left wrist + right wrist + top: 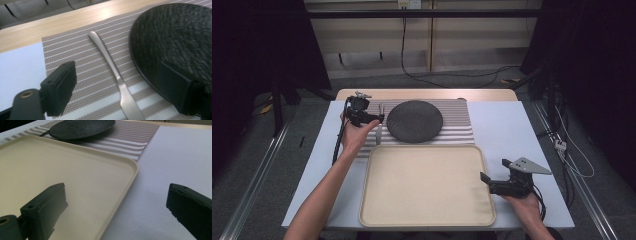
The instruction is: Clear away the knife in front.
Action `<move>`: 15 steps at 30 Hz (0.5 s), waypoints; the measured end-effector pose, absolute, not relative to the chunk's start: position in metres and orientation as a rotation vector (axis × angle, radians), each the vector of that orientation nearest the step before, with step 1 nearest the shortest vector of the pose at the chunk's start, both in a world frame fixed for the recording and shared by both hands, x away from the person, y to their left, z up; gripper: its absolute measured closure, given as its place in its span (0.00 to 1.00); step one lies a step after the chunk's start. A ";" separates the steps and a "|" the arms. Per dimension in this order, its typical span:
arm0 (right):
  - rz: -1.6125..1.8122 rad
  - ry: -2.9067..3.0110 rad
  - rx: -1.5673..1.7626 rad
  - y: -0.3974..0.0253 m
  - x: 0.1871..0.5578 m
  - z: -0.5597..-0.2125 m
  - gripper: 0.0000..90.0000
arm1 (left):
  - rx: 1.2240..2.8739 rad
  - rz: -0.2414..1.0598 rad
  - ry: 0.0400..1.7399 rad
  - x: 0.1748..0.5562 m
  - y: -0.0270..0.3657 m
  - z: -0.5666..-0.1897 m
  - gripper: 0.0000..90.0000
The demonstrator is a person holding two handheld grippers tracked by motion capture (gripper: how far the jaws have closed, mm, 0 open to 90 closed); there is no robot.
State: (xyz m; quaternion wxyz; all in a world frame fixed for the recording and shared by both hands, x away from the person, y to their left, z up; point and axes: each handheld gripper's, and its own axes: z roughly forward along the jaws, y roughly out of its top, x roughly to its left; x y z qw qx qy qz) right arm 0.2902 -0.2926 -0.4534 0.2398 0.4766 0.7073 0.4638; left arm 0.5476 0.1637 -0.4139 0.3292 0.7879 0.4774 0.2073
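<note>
Beige tray [427,220] near edge — striped placemat [457,131] behind it, bearing dark round plate [414,121] and metal utensil [112,68] beside it

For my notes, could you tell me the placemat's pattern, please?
Brown woven placemat with white stripes, clearest in the left gripper view.

We see a table [512,125] with a white top and a bare wooden strip along its far edge. Directly on it lie a striped placemat [457,131] at the far middle and a cream tray [427,187], just in front of the mat, with its far edge touching or slightly overlapping it.
</note>
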 end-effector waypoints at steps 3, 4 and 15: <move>1.267 1.940 1.301 -0.292 0.290 -0.454 0.03 | 2.074 0.528 1.277 0.557 0.166 -0.418 0.22; 1.267 1.941 1.301 -0.292 0.290 -0.454 0.03 | 2.074 0.534 1.295 0.559 0.167 -0.420 0.24; 1.267 1.946 1.315 -0.292 0.291 -0.455 0.03 | 2.085 0.454 1.377 0.579 0.162 -0.439 0.43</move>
